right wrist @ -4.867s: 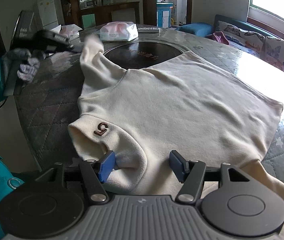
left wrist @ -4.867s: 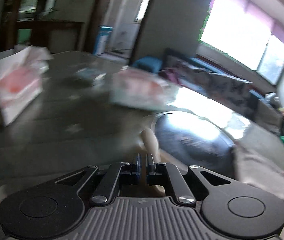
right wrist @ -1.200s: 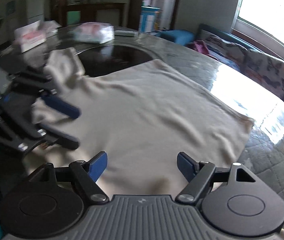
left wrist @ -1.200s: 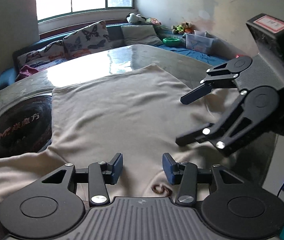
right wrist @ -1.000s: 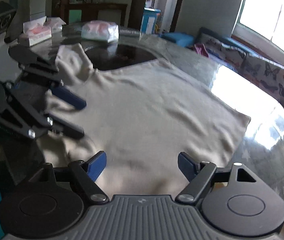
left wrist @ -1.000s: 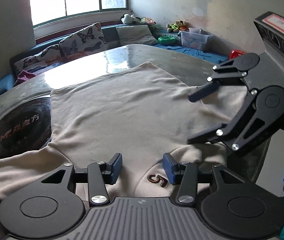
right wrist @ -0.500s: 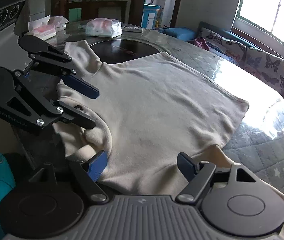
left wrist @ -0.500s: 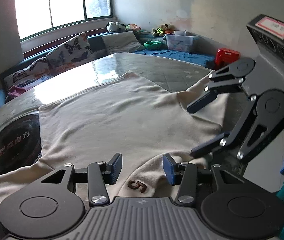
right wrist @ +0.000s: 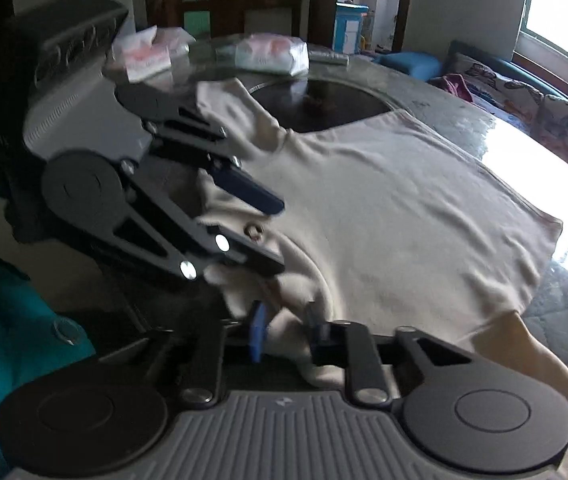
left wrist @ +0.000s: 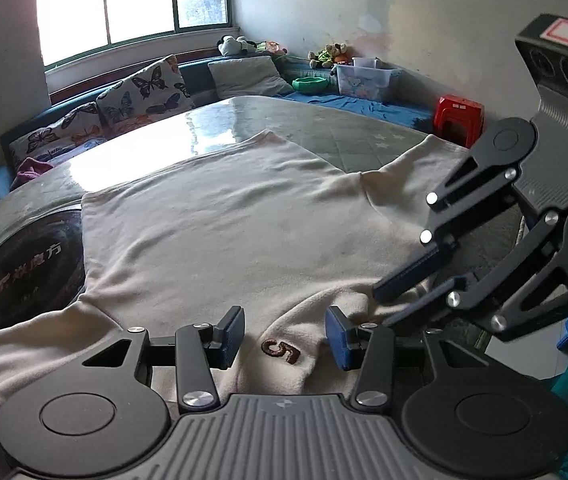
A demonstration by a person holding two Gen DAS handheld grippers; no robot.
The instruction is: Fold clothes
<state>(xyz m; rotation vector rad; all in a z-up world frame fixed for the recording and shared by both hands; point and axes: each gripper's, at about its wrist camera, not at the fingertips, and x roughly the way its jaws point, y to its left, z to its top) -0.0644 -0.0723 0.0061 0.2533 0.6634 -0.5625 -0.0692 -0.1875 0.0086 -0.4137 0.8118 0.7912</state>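
Note:
A cream sweater [left wrist: 219,220] lies spread flat on the round table, one sleeve trailing to the left. Its collar, marked with a brown "5" [left wrist: 279,350], sits between the fingers of my left gripper [left wrist: 284,338], which stands open around it without pinching. Seen from the right wrist, the left gripper [right wrist: 279,236] hovers over that same collar. My right gripper [right wrist: 287,338] is closing, a bunch of sweater cloth beside the collar squeezed between its blue pads. From the left wrist view the right gripper [left wrist: 382,307] has its fingers nearly together on that cloth.
A dark round hotplate [right wrist: 316,108] is set in the table [left wrist: 324,128] beyond the sweater. Tissue packs [right wrist: 271,54] lie at the far rim. A sofa with butterfly cushions [left wrist: 143,88] and a red stool [left wrist: 458,114] stand behind. A teal sleeve [right wrist: 3,320] is close by.
The right gripper came in beside the collar and its jaws went from wide open to closed on the cloth. The left gripper kept its place and its opening.

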